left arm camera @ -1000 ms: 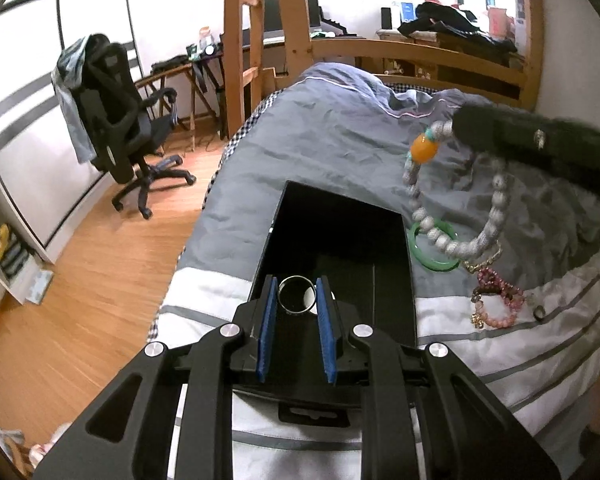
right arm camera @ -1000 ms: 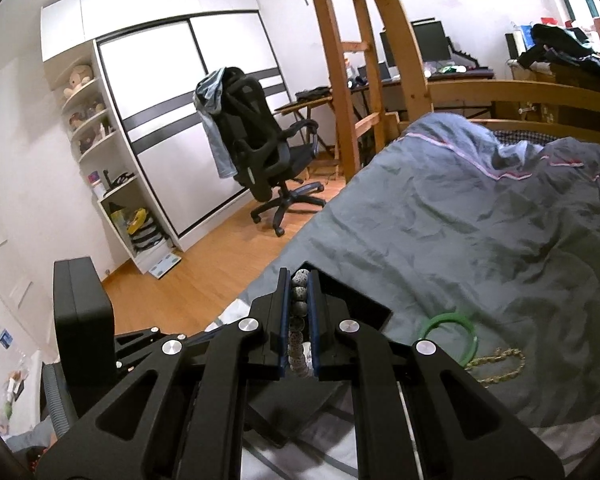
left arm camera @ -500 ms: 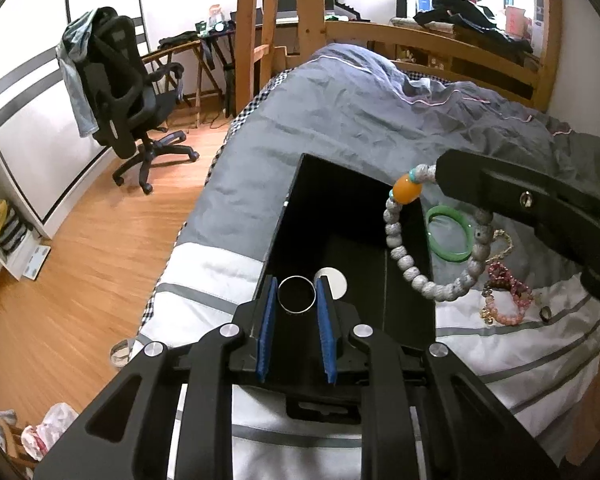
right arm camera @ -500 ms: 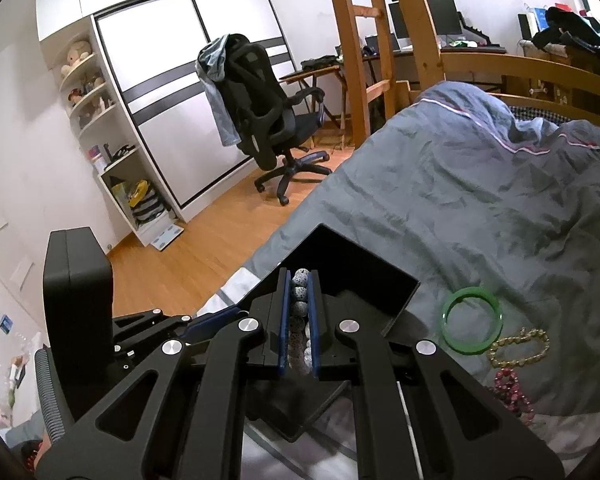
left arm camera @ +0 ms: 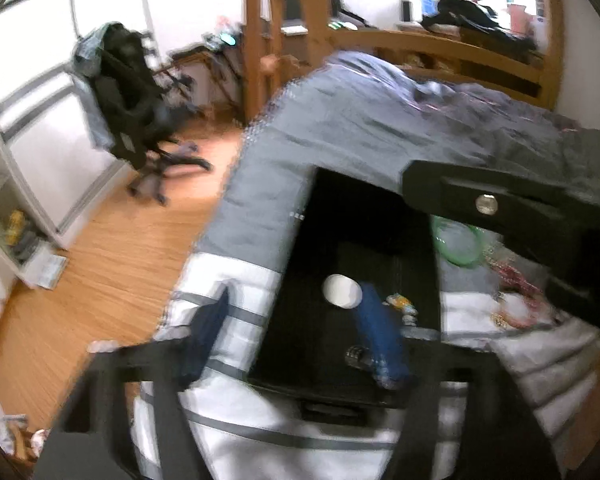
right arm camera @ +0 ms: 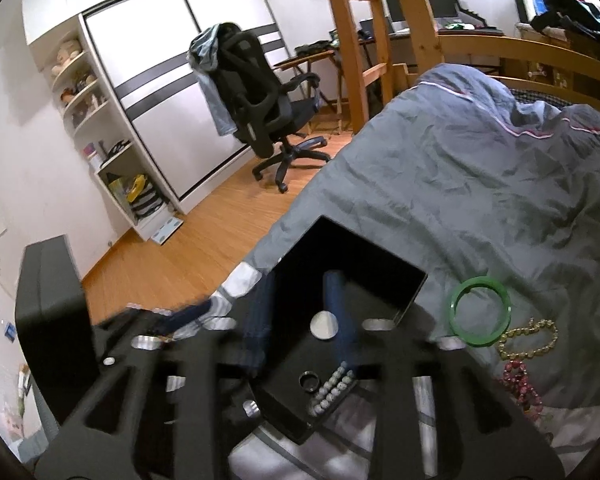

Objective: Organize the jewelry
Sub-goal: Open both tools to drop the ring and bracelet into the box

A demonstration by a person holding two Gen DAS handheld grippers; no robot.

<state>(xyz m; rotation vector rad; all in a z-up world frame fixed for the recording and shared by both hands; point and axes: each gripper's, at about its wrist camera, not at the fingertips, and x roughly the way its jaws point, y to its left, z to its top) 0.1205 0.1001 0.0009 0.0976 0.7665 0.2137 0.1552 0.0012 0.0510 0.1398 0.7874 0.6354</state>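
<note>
1. Both tongs are now spread open and empty. Half a second ago the left tongs (left arm camera: 296, 336) pinched a small metal ring and the right tongs (right arm camera: 300, 312) clamped a strand of pale beads; neither holds anything now.

2. The pale bead bracelet (right arm camera: 332, 390) now lies inside the black tray (right arm camera: 396, 280) on the bed, along its near edge. Its orange bead (left arm camera: 398, 301) shows in the left view, close to the right-hand blue pad.

3. A small dark ring (right arm camera: 309, 381) sits just beside the beads in the tray. This may be the ring the left tongs let go, though the blur in the left view makes that uncertain. A white round disc (right arm camera: 323, 325) rests further in.

4. Judged from this, two pieces are put away. The green bangle (right arm camera: 480, 312), the gold chain (right arm camera: 528, 338) and the dark red beads (right arm camera: 520, 384) lie on the grey bedcover (right arm camera: 480, 180), to the right of the tray.

5. The next pick probably falls to the right tongs, since the remaining pieces lie on their side.
</note>
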